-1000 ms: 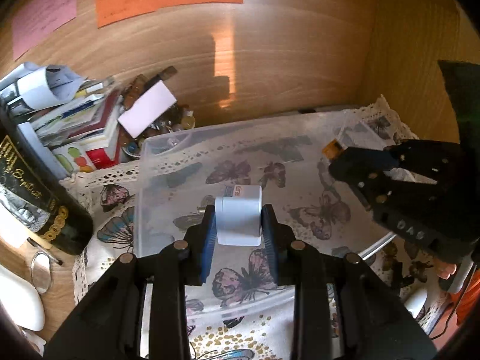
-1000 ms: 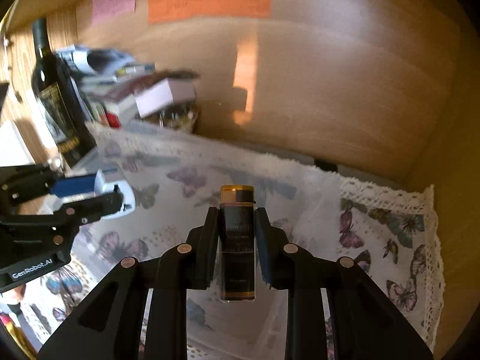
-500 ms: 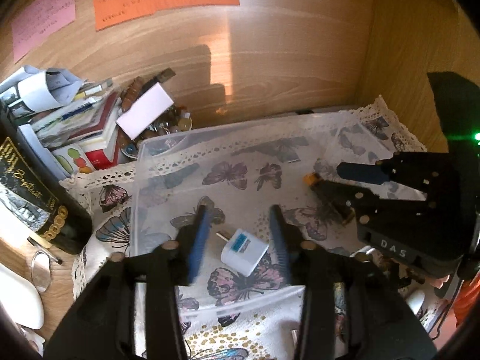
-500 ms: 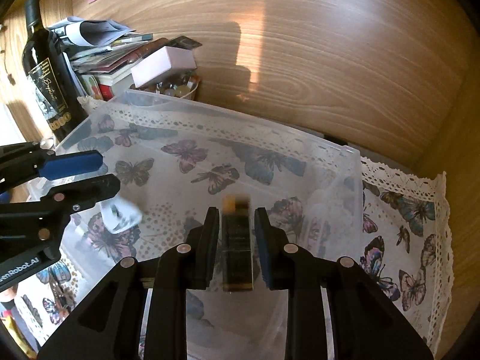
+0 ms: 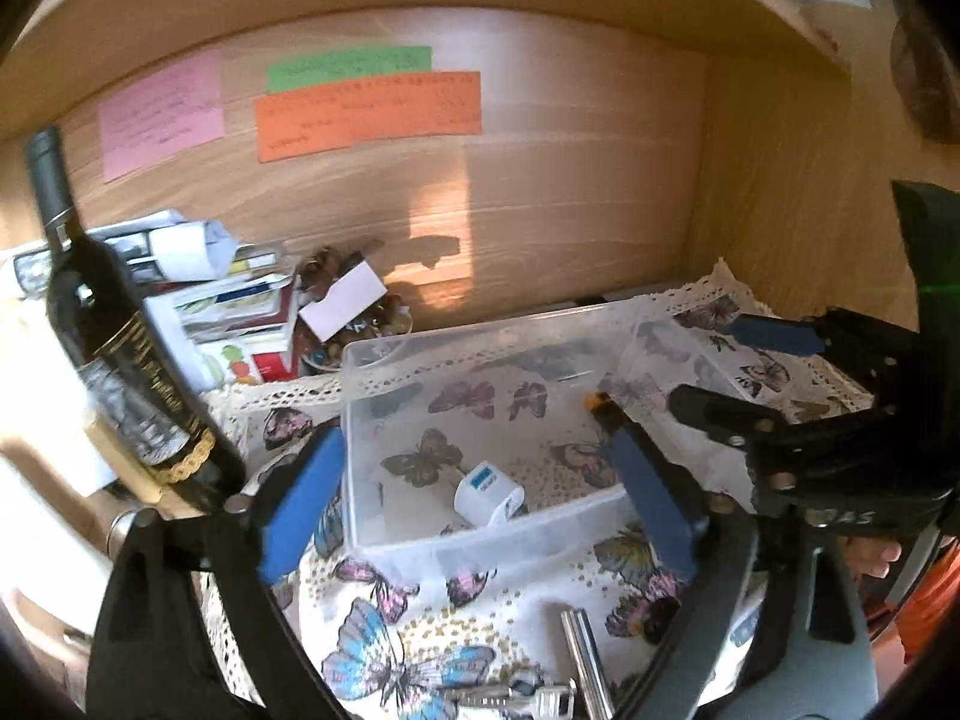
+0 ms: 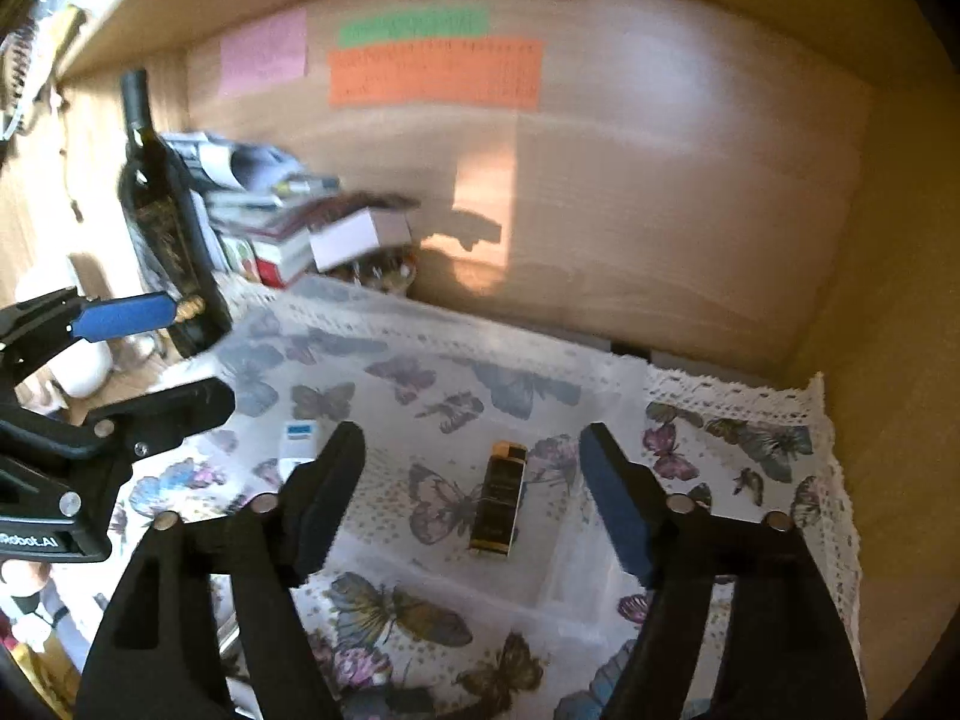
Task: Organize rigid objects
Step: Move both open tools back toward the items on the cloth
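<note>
Bottle (image 5: pixel 129 372) of dark glass stands at the left edge of the butterfly cloth (image 5: pixel 384 618), out of the way. Next, the left gripper (image 5: pixel 480 498) hangs with its fingers wide apart and empty. The white plug (image 5: pixel 487 493) lies in the clear tub (image 5: pixel 486 531) near its front wall, where small hard things go. The dark lighter (image 6: pixel 499 503) lies there too, toward the tub's right side. The right gripper (image 6: pixel 474 492) hangs above it, spread wide and empty.
</note>
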The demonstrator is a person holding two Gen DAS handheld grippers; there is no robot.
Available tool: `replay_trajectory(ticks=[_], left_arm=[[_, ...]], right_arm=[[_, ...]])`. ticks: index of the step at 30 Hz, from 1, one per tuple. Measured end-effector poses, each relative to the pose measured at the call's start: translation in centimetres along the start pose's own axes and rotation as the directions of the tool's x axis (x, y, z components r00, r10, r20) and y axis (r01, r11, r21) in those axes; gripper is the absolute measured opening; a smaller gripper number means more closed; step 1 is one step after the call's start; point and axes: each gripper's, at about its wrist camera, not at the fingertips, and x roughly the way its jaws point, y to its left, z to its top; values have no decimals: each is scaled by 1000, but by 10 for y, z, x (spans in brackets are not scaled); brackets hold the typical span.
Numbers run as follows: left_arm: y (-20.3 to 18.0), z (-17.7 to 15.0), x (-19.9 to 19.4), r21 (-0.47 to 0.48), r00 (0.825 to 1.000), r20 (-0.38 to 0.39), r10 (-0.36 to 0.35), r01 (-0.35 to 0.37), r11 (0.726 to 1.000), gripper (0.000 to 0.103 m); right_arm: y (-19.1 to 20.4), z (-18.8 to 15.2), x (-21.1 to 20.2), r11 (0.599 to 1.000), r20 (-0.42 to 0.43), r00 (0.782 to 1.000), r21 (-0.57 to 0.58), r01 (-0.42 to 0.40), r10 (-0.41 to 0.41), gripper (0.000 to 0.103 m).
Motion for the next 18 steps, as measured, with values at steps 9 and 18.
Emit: replay_trajectory(ticks=[9,18], left_arm=[[1,-45,-17,7,998,-46,32,-31,999,96],[7,-102,-13,13,981,-190,37,-35,999,96]], right_arm=[[13,-36,-29,999,19,999,-1,-49,49,78],[24,-89,-27,995,-84,991,-8,-102,101,78]])
